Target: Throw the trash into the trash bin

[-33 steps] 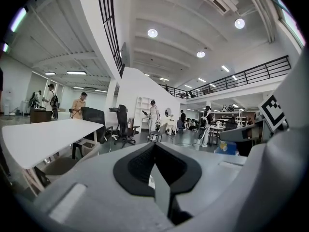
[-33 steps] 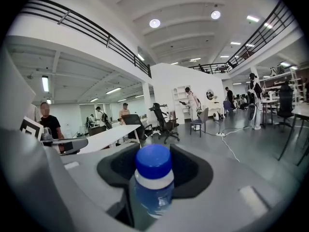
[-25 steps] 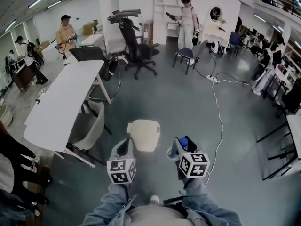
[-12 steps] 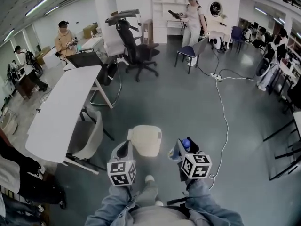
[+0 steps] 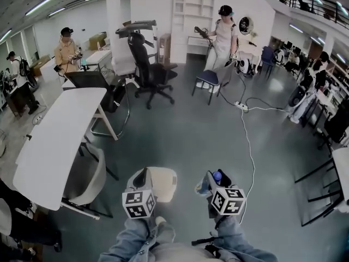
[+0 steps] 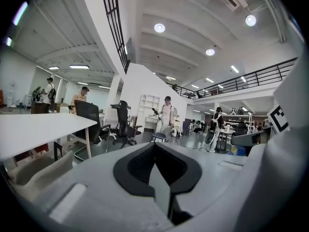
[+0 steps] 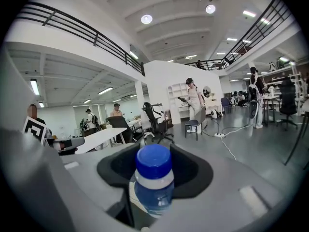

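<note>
Left gripper (image 5: pixel 144 178) (image 6: pixel 157 168): jaws drawn almost together, clamped on the thin edge of a cream trash piece (image 5: pixel 164 183) (image 6: pixel 160 190), which is spread to the right of the jaw tips.

Right gripper (image 5: pixel 212 180) (image 7: pixel 155 174): jaws set wide, gripped on a blue-capped bottle (image 5: pixel 216 176) (image 7: pixel 154 180) seated between the pads.
</note>
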Tool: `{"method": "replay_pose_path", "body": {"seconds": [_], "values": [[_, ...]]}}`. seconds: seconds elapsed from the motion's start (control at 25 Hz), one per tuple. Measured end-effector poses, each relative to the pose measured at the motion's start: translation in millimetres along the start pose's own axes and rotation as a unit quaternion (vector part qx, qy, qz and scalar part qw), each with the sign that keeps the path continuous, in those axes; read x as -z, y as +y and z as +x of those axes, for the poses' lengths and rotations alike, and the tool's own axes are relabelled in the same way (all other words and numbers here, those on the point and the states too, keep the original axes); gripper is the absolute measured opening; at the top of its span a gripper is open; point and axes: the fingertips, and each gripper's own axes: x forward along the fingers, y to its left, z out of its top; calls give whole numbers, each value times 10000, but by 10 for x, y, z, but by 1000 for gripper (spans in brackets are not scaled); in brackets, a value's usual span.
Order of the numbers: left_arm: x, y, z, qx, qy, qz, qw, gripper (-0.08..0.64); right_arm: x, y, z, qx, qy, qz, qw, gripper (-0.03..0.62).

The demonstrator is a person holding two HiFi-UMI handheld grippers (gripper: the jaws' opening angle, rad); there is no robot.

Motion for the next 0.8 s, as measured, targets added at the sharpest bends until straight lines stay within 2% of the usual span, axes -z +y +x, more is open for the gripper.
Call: {"method": "replay_pose_path", "body": {"seconds": [0.12,0.44,0.64,0.8], "values": [[-123,182,321,-68,-22,-176,9998,11,-223,22,302,-59,-14,-137,9999,198],[-301,726,1108,-323,-155,-278,9990,11,-573,147,1346,-298,21,-406,9987,198],[-277,1116,1430,-581,-107,-459,9972,11,-653,388,1944,-634,138,-549,9964,198],[-241,1360,1599,-768,-2,-605,9952,9,-680,474,2288,-744,342,-572,9950,198]]}}
